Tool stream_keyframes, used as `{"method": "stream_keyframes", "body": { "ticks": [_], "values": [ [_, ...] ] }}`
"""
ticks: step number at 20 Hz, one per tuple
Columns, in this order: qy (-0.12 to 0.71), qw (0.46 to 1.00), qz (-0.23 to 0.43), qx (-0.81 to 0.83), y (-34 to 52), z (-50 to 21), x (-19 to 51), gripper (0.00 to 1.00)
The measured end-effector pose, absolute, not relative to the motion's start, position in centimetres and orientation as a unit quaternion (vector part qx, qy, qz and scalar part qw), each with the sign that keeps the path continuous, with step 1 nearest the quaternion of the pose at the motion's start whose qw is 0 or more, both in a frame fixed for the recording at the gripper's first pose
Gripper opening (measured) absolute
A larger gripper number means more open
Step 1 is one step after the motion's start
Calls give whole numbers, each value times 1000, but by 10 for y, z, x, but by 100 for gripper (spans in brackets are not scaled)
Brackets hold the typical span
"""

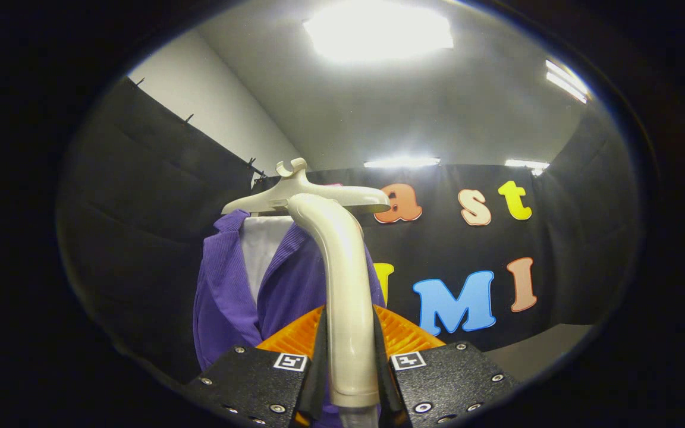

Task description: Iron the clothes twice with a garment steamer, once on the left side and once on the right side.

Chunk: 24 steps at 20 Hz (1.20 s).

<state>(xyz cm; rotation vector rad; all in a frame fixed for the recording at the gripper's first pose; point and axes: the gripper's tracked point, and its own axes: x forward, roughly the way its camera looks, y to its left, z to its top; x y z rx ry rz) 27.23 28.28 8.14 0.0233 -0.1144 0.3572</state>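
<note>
While clamped between both fingers [319, 356], steamer [345, 285] stands upright, cream handle rising from the gripper [348, 368] and curving away at the top toward the far side. Gripper closed down to the handle's width, a finger pressing each side. Just beyond the fingers, purple garment [226, 297] on a pale hanger [301, 193], white lining showing at the open collar. Steamer head level with the hanger, at its right half, contact with the cloth impossible to tell. Garment mostly left of the handle. Black cloth wall [140, 196] behind; ceiling lights [378, 30] far above.
</note>
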Motion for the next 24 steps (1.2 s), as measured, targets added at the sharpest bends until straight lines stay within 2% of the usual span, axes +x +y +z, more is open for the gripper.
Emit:
{"method": "stream_keyframes", "body": {
  "ticks": [9, 24],
  "values": [
    [-57, 985, 163, 4, 291, 68, 263, 37],
    [21, 984, 175, 2, 284, 3, 220, 37]
  ]
}}
